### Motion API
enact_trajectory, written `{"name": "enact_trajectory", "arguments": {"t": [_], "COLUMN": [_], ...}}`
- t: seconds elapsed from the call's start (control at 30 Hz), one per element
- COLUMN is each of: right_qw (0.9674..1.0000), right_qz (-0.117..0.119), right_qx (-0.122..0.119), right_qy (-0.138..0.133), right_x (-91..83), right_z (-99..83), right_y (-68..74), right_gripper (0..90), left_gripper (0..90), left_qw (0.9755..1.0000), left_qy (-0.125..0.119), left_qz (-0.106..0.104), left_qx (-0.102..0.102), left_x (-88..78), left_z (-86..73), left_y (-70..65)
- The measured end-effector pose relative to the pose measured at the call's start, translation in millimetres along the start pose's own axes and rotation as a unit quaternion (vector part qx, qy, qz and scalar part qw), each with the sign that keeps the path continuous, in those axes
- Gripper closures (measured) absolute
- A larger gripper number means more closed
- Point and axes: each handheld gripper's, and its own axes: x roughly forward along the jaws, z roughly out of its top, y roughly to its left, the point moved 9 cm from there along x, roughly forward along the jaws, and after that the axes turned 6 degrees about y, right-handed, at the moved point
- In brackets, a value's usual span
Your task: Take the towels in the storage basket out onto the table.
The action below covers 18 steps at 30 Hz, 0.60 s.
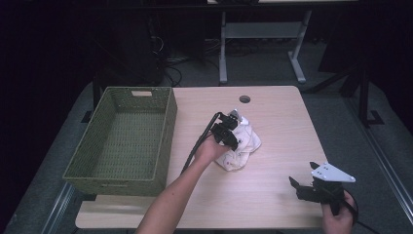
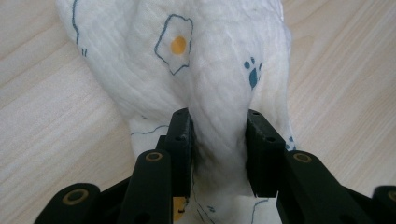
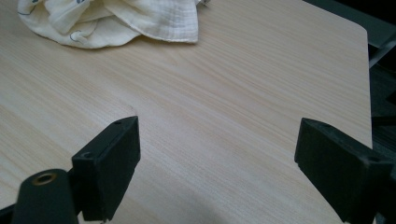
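The left gripper [image 2: 218,154] has a fold of the white printed cloth [image 2: 196,70] between its narrowly parted jaws, pads touching it. The right gripper [image 3: 217,163] gapes wide over bare table [image 3: 224,93].

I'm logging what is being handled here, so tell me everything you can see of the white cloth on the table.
The white cloth is a soft, crinkled fabric, gauze-like, printed with small fried eggs and blue paw marks. It lies bunched in a loose heap near the middle of the wooden table, right of the green woven basket. A raised fold of it stands between the jaws of the left gripper, which touch its sides. The right gripper is apart from it.
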Motion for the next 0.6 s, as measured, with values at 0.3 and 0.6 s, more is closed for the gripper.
{"name": "enact_trajectory", "arguments": {"t": [0.3,0.6], "right_qw": [1.0,1.0], "right_qz": [-0.001,0.0], "right_qx": [-0.001,-0.003], "right_qy": [-0.001,0.0], "right_x": [-0.3,-0.3], "right_z": [0.3,0.2], "right_y": [0.0,0.7], "right_gripper": [13.9,13.9], "left_gripper": [62.4,58.3], "left_qw": [1.0,1.0], "left_qy": [0.0,-0.006], "left_qz": [0.001,0.002], "left_qx": [0.003,-0.001], "left_x": [-1.1,-4.0], "left_z": [-0.6,-0.3], "left_y": [-0.1,-1.0]}}
